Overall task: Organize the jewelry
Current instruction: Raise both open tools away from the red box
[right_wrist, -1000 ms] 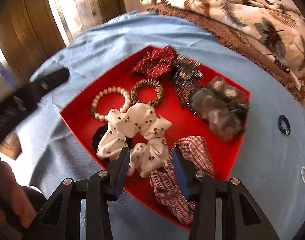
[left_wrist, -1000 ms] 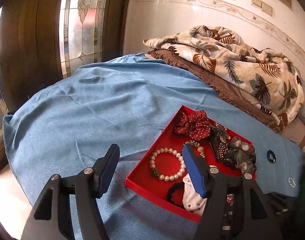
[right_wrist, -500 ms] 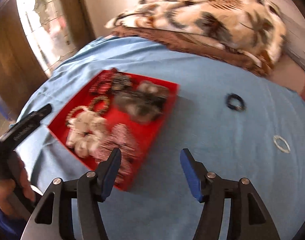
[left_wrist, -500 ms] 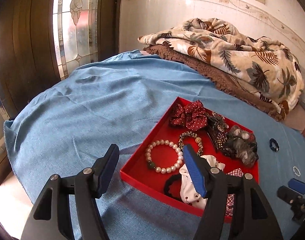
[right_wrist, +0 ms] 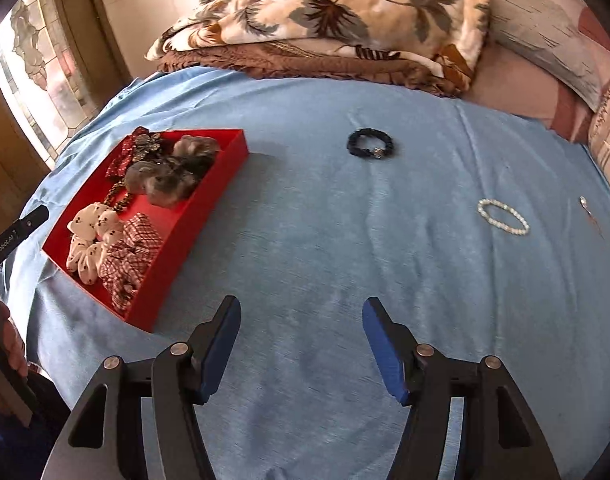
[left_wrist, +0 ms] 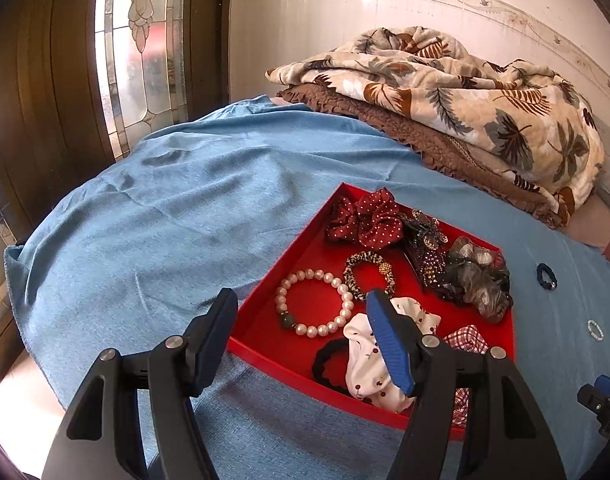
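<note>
A red tray (left_wrist: 265, 300) (right_wrist: 209, 208) on the blue cloth holds a pearl bracelet (left_wrist: 315, 302), a leopard-print band (left_wrist: 369, 272), several scrunchies and hair clips. Loose on the cloth to its right lie a dark blue band (right_wrist: 370, 149) (left_wrist: 546, 276), a clear bead bracelet (right_wrist: 503, 222) (left_wrist: 595, 329) and a small silver piece (right_wrist: 584, 204). My left gripper (left_wrist: 301, 340) is open and empty above the tray's near left corner. My right gripper (right_wrist: 301, 350) is open and empty over bare cloth, right of the tray.
Folded blankets (left_wrist: 445, 96) (right_wrist: 325, 28) are stacked at the back against the wall. A stained-glass door (left_wrist: 141, 48) stands at the left. A pillow (right_wrist: 545, 48) lies at the back right. The cloth's edge drops off at the near left.
My right gripper has swung right, away from over the tray to bare cloth, and opened wider. My left gripper has stayed open by the tray's corner, its view shifting slightly.
</note>
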Action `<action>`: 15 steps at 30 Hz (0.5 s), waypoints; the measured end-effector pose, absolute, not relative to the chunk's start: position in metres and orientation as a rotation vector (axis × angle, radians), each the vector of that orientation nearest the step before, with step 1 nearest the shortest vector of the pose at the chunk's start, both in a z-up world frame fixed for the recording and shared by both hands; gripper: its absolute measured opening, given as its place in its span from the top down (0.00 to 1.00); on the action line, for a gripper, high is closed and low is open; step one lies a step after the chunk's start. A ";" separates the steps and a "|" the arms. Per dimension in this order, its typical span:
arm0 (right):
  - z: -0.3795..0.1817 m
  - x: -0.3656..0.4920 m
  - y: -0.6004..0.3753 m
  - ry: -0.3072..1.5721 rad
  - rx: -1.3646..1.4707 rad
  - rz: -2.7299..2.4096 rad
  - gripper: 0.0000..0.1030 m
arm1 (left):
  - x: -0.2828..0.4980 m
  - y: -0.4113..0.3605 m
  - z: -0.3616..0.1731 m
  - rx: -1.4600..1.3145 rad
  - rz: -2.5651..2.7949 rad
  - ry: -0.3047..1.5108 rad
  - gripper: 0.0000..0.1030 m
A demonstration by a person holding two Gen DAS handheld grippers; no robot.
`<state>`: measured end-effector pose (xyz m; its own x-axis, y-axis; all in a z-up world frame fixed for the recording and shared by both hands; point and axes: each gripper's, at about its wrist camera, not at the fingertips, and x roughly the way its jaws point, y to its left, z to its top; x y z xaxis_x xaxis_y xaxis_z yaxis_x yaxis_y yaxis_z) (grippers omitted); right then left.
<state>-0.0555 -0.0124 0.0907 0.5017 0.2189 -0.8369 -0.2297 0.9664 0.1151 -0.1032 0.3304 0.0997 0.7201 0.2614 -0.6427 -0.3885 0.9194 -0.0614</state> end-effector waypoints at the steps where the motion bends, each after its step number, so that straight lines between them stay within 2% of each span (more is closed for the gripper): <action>1: 0.091 -0.056 -0.015 1.010 -0.010 0.269 0.33 | -0.103 0.329 0.099 -0.199 0.360 0.680 0.36; 15: 0.087 -0.065 -0.025 1.020 0.003 0.249 0.31 | -0.105 0.329 0.100 -0.216 0.349 0.682 0.34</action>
<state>-0.0651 -0.0249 0.0869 0.4974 0.2069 -0.8425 -0.2045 0.9717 0.1179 -0.1045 0.3292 0.0998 0.7219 0.2435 -0.6477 -0.3833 0.9200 -0.0813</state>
